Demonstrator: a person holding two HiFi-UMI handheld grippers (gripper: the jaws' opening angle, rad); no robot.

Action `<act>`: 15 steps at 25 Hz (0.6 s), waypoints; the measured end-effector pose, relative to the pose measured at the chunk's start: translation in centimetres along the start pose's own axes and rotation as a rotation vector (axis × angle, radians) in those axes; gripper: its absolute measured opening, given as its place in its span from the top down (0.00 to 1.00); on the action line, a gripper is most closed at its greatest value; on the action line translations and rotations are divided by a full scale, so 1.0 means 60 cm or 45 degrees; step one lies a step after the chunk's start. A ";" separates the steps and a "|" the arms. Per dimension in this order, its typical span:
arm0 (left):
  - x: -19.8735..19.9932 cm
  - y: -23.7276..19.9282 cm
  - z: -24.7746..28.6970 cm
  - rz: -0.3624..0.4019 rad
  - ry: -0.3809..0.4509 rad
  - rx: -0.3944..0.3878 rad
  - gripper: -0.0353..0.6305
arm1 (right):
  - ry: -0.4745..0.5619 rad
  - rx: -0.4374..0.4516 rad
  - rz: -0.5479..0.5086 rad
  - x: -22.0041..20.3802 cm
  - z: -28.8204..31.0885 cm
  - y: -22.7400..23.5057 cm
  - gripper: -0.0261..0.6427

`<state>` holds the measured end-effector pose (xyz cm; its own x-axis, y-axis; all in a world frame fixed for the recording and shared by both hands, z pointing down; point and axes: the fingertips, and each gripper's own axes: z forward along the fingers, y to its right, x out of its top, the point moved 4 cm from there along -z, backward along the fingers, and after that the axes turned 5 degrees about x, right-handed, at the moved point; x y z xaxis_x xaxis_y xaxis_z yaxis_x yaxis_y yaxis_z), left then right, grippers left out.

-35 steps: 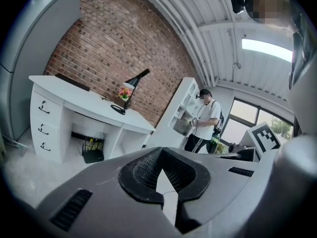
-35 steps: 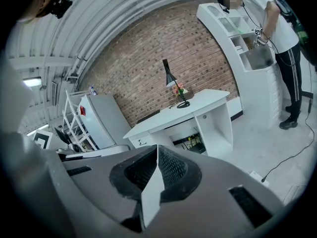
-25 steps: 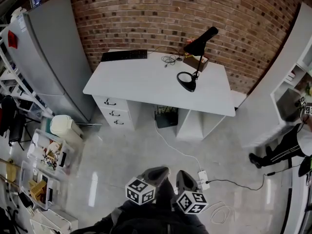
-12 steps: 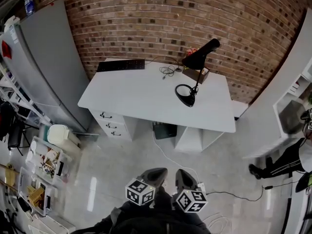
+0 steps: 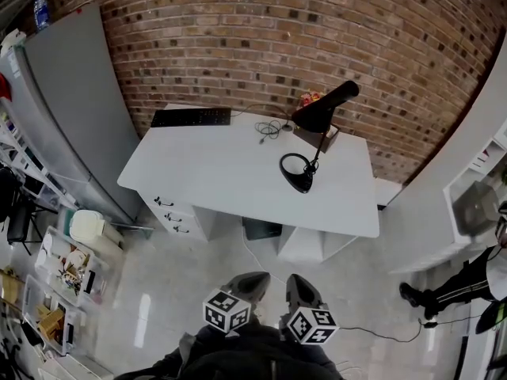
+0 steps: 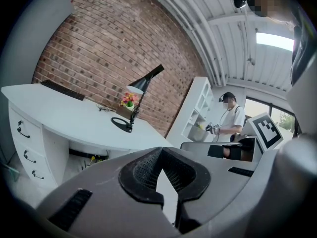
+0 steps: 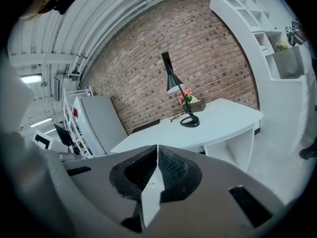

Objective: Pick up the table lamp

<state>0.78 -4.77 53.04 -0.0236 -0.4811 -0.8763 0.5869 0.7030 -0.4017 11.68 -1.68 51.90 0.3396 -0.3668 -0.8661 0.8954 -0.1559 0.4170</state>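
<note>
A brick wall [image 5: 261, 46] closes the back of the room, with a tall grey cabinet [image 5: 71, 109] against it on the left and a white shelving unit [image 5: 475, 157] on the right. Between them a white desk [image 5: 214, 172] stands against the bricks, its drawers [image 5: 170, 212] at the left end. A person [image 5: 459, 287] stands at the right edge, by the shelving. Low in the head view, the left gripper [image 5: 250, 280] and right gripper [image 5: 298, 286] are held side by side over the pale floor, well short of the desk; each has its jaws pressed together with nothing between them. A black keyboard [image 5: 190, 118] lies at the desk's back left corner. The black table lamp [image 5: 321, 111] stands upright on the desk's right half, round base on the top and shade tilted up to the right. Just behind it sits a small box of flowers [image 5: 309, 98], and a coiled cable [image 5: 271, 127] lies to its left.
</note>
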 end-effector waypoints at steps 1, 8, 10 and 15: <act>0.005 -0.003 0.008 0.001 0.000 0.000 0.94 | -0.001 0.003 0.000 0.005 0.007 0.004 0.94; 0.019 -0.018 0.055 0.028 -0.034 -0.006 0.94 | 0.003 0.005 0.022 0.028 0.048 0.041 0.94; 0.021 -0.024 0.068 0.028 -0.039 -0.001 0.94 | -0.006 0.011 0.021 0.033 0.060 0.052 0.94; 0.032 -0.041 0.093 0.023 -0.023 0.020 0.94 | -0.015 0.038 0.009 0.047 0.090 0.069 0.94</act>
<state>3.81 -10.36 53.81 0.0015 -0.4776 -0.8786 0.5999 0.7033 -0.3813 14.80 -8.31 52.67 0.3422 -0.3788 -0.8599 0.8839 -0.1808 0.4314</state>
